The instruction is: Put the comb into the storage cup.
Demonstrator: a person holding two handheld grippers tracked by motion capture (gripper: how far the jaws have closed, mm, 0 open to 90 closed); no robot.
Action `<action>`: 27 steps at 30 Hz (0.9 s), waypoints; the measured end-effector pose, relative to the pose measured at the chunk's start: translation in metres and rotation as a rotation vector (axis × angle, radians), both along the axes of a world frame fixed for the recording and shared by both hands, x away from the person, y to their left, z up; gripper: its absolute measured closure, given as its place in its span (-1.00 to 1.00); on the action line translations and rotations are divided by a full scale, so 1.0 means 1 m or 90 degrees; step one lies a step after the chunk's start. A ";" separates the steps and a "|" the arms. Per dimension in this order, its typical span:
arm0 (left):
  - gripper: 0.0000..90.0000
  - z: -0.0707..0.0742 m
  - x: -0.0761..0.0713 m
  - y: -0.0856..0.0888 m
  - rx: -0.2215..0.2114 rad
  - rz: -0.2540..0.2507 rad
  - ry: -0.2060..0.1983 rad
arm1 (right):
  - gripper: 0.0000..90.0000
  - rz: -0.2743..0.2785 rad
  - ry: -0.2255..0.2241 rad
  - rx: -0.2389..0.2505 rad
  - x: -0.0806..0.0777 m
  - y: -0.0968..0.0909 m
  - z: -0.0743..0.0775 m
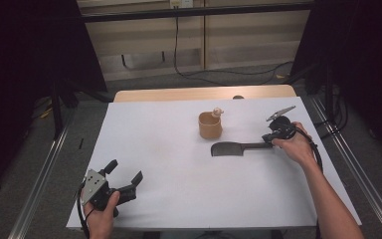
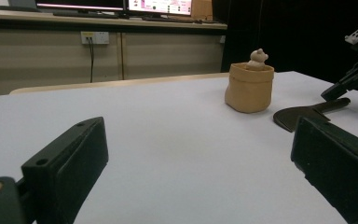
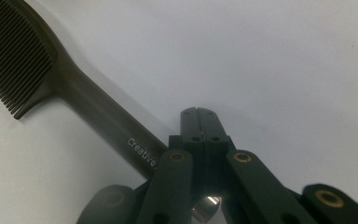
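Nearest the camera, the left gripper (image 1: 125, 178) rested at the front-left corner of the white table (image 1: 169, 199), its 2 black jaws spread wide with nothing between them. Across the sheet, the right gripper (image 1: 270, 140) had its jaws clenched tight, and the end of the comb's handle ran in beneath them; from the right gripper view I took it for a grip on the handle tip, though the contact itself was hidden under the jaws. The comb (image 1: 234, 148) lay flat on the table, right of centre, just in front of the small tan pouch (image 1: 210, 125) with a little figure (image 1: 217, 112) peeking out.

To my eye, lifting it well would call for keeping that pinch firm and raising the handle evenly, since a hold so far out at the end could let the toothed head sag or swing.

The comb was dark, nearly black, with fine close teeth (image 3: 9, 60), a broad curved head and a slim handle printed with pale lettering (image 3: 142, 152).
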State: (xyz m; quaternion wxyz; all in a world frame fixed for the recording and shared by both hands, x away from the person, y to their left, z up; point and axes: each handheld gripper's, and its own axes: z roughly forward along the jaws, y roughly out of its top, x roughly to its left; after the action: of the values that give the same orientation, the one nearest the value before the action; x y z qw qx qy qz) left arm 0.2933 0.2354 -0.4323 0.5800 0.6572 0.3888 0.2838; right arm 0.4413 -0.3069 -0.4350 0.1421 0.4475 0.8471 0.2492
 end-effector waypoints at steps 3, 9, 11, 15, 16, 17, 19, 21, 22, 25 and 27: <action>-0.91 0.000 0.000 -0.001 0.005 -0.002 0.001 | 1.00 0.003 0.005 -0.002 -0.001 0.000 0.001; -0.91 -0.001 0.000 -0.004 0.008 -0.009 0.003 | 1.00 0.007 0.004 0.001 -0.002 -0.002 0.001; -0.91 -0.001 0.000 -0.004 0.008 -0.009 0.003 | 1.00 0.011 0.003 0.000 -0.004 -0.002 0.000; -0.91 -0.001 0.000 -0.002 0.002 -0.006 0.004 | 1.00 0.014 0.002 0.000 -0.006 -0.003 0.000; -0.91 -0.001 0.001 -0.002 0.000 -0.004 0.008 | 1.00 0.012 0.002 0.001 -0.006 -0.003 0.000; -0.91 -0.001 0.001 -0.002 0.000 -0.004 0.008 | 1.00 0.012 0.002 0.001 -0.006 -0.003 0.000; -0.91 -0.001 0.000 -0.002 0.000 -0.007 0.007 | 1.00 0.012 0.001 0.005 -0.007 -0.004 0.000; -0.91 -0.001 0.000 -0.002 0.002 -0.006 0.003 | 1.00 0.012 -0.001 0.003 -0.007 -0.004 0.000; -0.91 -0.001 0.000 -0.002 0.002 -0.006 0.004 | 1.00 0.014 -0.002 0.003 -0.007 -0.004 0.000; -0.91 -0.001 0.001 -0.001 0.001 -0.005 0.007 | 1.00 0.018 -0.004 0.003 -0.008 -0.003 0.001; -0.91 -0.001 0.000 -0.002 0.001 -0.004 0.006 | 1.00 0.018 -0.002 0.003 -0.008 -0.003 0.002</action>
State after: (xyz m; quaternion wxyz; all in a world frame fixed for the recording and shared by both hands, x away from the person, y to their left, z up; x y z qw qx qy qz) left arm 0.2936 0.2339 -0.4331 0.5789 0.6601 0.3890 0.2791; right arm 0.4332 -0.3100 -0.4333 0.1391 0.4350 0.8526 0.2540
